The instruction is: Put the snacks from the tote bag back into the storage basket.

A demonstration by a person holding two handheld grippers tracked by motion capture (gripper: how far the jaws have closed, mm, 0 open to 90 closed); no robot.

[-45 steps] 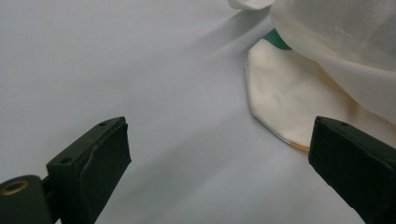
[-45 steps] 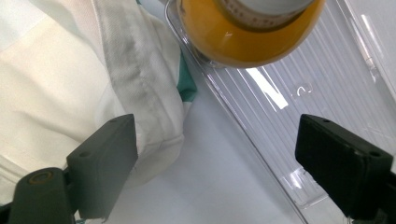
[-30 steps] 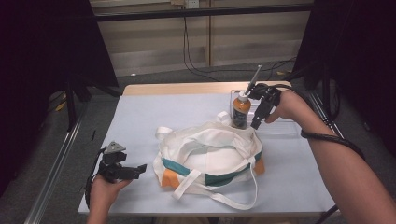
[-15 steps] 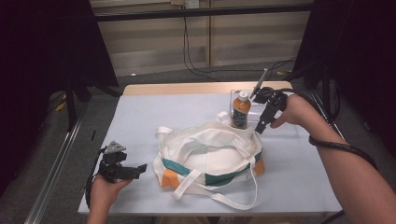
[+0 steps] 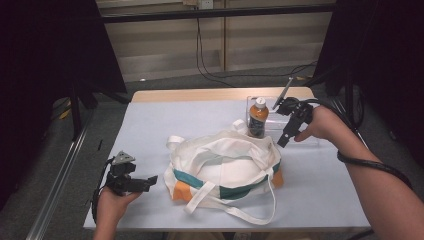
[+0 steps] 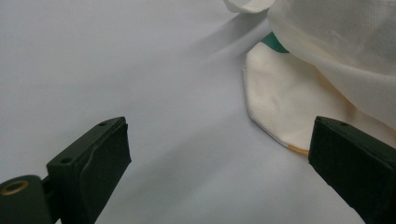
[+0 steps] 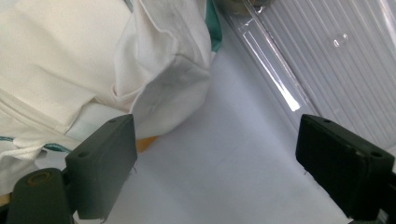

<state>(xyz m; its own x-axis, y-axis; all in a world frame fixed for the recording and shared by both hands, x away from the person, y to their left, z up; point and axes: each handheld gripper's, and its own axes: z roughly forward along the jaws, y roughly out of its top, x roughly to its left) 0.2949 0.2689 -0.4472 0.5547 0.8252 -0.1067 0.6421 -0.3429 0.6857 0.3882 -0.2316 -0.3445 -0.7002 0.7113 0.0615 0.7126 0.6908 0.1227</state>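
White tote bag (image 5: 225, 165) with teal and orange trim lies slumped near the worktop's (image 5: 150, 130) front edge, mouth up and handles splayed, presumably ready for loading; orange-labelled bottle (image 5: 258, 118) stands upright in a clear tray (image 5: 305, 137) toward the far right corner. Right hand-held gripper (image 5: 286, 134) hangs released, jaws wide, between tray and bag; left hand-held gripper (image 5: 142, 182) rests by the front left corner, also released, jaws aimed at the bag's near side, likely to steady it
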